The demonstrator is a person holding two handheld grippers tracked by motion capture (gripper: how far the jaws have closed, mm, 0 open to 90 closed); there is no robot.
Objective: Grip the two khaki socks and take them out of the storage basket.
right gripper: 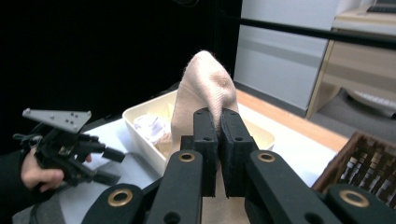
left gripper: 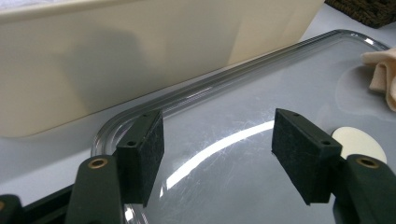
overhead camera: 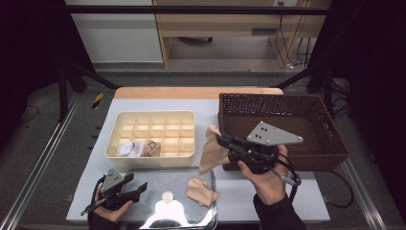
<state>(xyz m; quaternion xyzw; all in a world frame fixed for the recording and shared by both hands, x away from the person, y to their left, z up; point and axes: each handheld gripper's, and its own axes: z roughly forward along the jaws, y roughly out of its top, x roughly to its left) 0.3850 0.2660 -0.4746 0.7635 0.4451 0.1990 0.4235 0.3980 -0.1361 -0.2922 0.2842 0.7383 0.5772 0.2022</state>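
The right tongs [overhead camera: 221,139] pinch a beige sock [overhead camera: 211,151] hanging lengthwise below them, with the divided organizer box [overhead camera: 152,139] to their left, while the left tongs [overhead camera: 136,188] rest spread above the tray [overhead camera: 210,211].

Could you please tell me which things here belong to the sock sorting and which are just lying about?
In use: beige sock in right gripper; second sock on tray; divided organizer.
Lying about: wicker basket; round disc.
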